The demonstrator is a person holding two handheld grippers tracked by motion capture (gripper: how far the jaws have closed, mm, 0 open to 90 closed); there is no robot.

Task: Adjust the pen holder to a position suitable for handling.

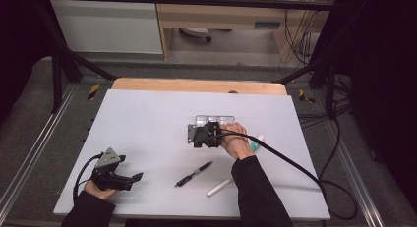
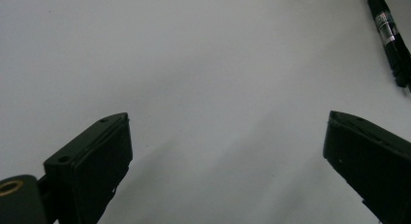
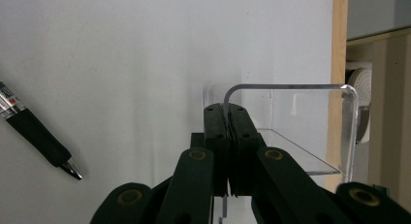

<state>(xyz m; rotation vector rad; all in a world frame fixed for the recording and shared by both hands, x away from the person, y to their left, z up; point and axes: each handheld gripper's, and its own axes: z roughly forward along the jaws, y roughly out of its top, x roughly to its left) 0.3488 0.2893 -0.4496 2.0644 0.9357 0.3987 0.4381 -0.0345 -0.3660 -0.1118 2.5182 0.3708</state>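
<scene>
We see the right hand-held gripper (image 3: 228, 120) pinching the thin wall of a clear rigid plastic tray (image 3: 291, 88) mid-tabletop (image 1: 147, 119). We judge it light, stiff, slippery, crackable; rim grip near a corner suits. Left hand-held gripper (image 1: 132, 178) spread, empty.

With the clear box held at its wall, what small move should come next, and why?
Probably shift the clear box a little toward the black pen. The right hand-held gripper is shut on its wall, while the pen and a white marker lie loose on the table, and the left hand-held gripper is open and holds nothing.
</scene>
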